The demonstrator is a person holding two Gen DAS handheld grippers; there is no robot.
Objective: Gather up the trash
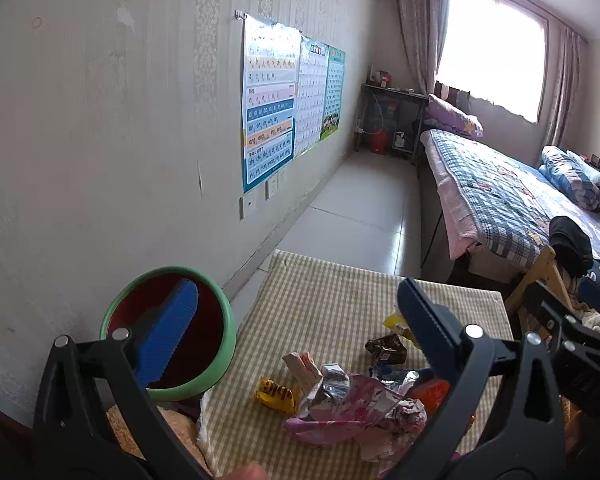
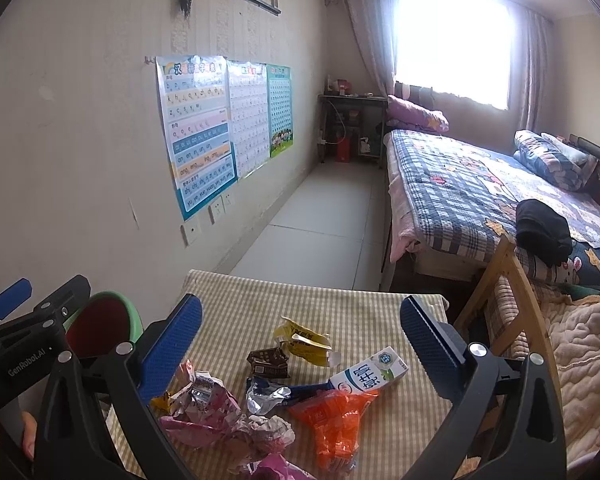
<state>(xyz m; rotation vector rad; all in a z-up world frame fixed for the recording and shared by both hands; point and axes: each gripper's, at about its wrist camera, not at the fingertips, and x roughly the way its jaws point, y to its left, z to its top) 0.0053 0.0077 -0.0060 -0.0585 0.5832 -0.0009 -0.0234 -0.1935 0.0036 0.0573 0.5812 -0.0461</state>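
Observation:
Trash lies in a pile on the checked tablecloth [image 2: 260,304]: a white milk carton [image 2: 370,372], an orange wrapper [image 2: 332,420], a yellow pouch [image 2: 304,340], a brown carton [image 2: 268,360], silver foil [image 2: 266,394] and crumpled pink wrapping [image 2: 208,408]. My right gripper [image 2: 300,304] hangs open above the pile, holding nothing. My left gripper [image 1: 298,292] is open too, above the pink wrapping [image 1: 340,408] and a yellow wrapper [image 1: 274,394]. Its left finger is in front of a green-rimmed bin [image 1: 230,332] with a red inside, which stands off the table's left edge.
The table's cloth [image 1: 320,292] ends at a tiled floor [image 1: 360,208] beyond. A papered wall with posters [image 1: 268,100] runs along the left. A wooden chair frame [image 2: 508,280] and a bed [image 2: 480,192] stand to the right.

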